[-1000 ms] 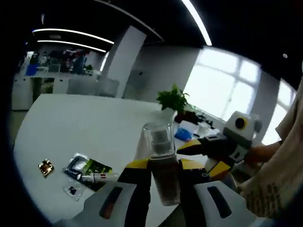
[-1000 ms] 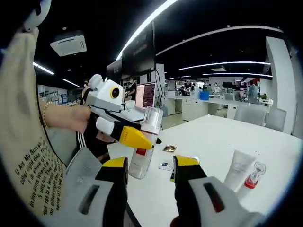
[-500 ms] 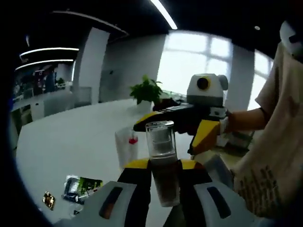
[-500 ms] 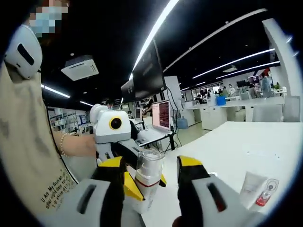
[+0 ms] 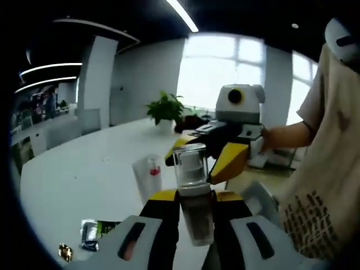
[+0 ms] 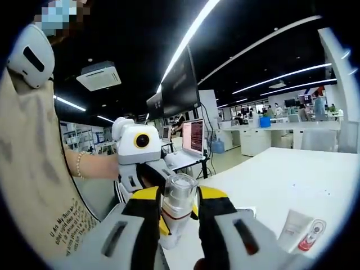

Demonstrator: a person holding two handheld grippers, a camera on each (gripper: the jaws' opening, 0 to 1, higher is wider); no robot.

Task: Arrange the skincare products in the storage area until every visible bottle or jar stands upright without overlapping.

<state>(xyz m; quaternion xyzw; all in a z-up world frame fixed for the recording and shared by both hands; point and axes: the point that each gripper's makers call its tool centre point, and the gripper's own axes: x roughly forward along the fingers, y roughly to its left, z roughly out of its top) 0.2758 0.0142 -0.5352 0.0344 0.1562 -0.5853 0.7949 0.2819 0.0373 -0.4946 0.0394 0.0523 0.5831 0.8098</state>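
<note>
Left gripper view, grip: the left gripper [image 5: 194, 203] has its yellow-tipped fingers [image 5: 163, 196] clamped on the body of a clear pump bottle [image 5: 192, 185], which stands upright between them with its see-through cap on top, lifted above the bench [image 5: 84, 169].
Left gripper view, other gripper: the right gripper [image 5: 225, 154] comes in at 2 o'clock, its fingers reaching around the bottle's cap; from here I cannot tell whether they touch it.
Left gripper view, bench: a white tube [image 5: 147, 173] with a red-topped vial in front of it lies at 9 o'clock of the bottle; sachets [image 5: 97, 232] and a small gold packet [image 5: 66, 252] lie at 7 o'clock.
Left gripper view, background: a potted plant [image 5: 165, 111] at the far end of the bench, bright windows behind, the person's printed shirt [image 5: 318, 185] at 3 o'clock.

Right gripper view, grip: the right gripper [image 6: 179, 198] has its fingers [image 6: 147, 196] drawn in close on both sides of the same bottle's [image 6: 177, 208] cap and neck; contact looks likely, yet I cannot be sure.
Right gripper view, other gripper: the left gripper [image 6: 140, 169] sits just behind, at 10 o'clock.
Right gripper view, bench: the tube [image 6: 293, 226] and red vial [image 6: 310, 235] lie flat at 4 o'clock.

Progress: early, by my judgement; 1 bottle is in the air, not yet stood down.
Left to do: place the bottle upright, then raise the tube and vial clear of each other.
</note>
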